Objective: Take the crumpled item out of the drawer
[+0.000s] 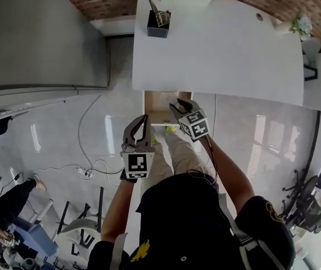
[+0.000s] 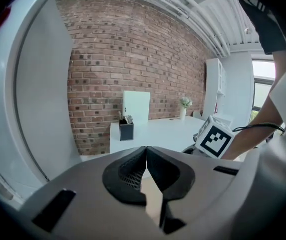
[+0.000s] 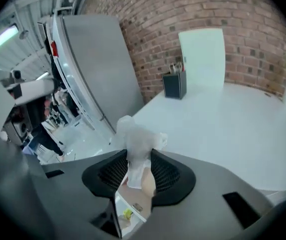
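The crumpled white item, thin and wrinkled like tissue or film, sticks up between the pads of my right gripper, which is shut on it. In the head view my right gripper is over the open wooden drawer under the white table's front edge, and the item is hidden there. Part of the drawer shows below the right gripper's jaws. My left gripper hangs just left of the drawer. Its jaws are shut with nothing between them.
A black pen holder stands on the table's far side, a small vase of flowers at the far right corner. A small yellow thing lies in the drawer. A grey cabinet stands at left, cables cross the floor, and a person sits at lower left.
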